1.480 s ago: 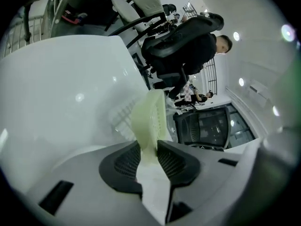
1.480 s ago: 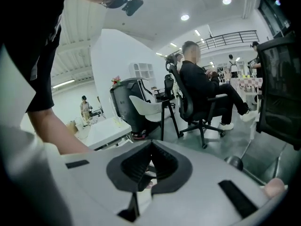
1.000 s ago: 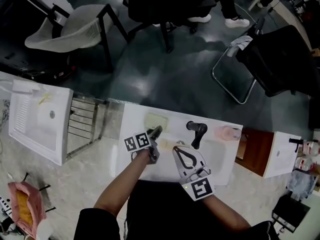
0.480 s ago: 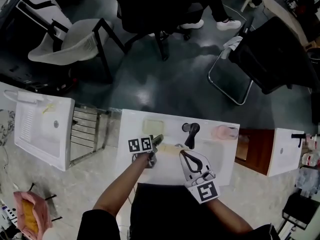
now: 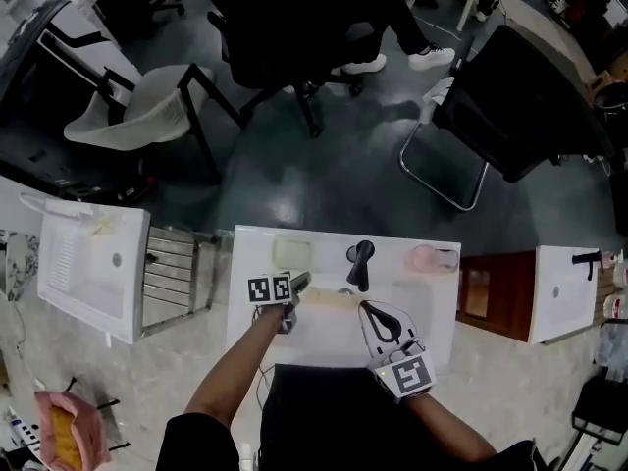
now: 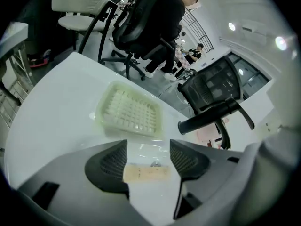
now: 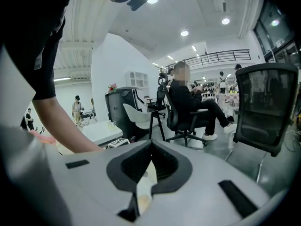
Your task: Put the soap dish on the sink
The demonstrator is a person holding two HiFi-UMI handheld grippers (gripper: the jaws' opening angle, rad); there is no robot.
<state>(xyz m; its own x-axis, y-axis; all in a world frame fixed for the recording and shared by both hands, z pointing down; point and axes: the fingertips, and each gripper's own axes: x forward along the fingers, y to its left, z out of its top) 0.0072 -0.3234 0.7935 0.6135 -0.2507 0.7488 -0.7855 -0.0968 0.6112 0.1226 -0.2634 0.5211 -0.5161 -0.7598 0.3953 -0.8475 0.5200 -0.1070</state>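
The pale yellow-green soap dish [image 5: 291, 254] [image 6: 130, 114] lies flat on the back left ledge of the white sink [image 5: 432, 307], left of the black faucet [image 5: 359, 261] [image 6: 211, 117]. My left gripper [image 5: 297, 285] [image 6: 148, 147] hovers over the basin just in front of the dish. Its jaws are opening, with nothing between them and a gap to the dish. A tan strip [image 5: 329, 300] [image 6: 145, 174] lies in the basin by the drain. My right gripper [image 5: 365, 305] [image 7: 151, 145] is over the basin's right part, shut and empty.
A pink object [image 5: 432, 259] sits on the sink's back right ledge. A second white sink [image 5: 88, 263] and a metal rack [image 5: 177, 268] stand to the left, a wooden cabinet [image 5: 478, 292] to the right. Chairs [image 5: 137, 106] and a seated person [image 5: 294, 27] lie beyond.
My left gripper has drawn back a little from the soap dish, which stays on the ledge. My right gripper has moved back toward the sink's near edge.
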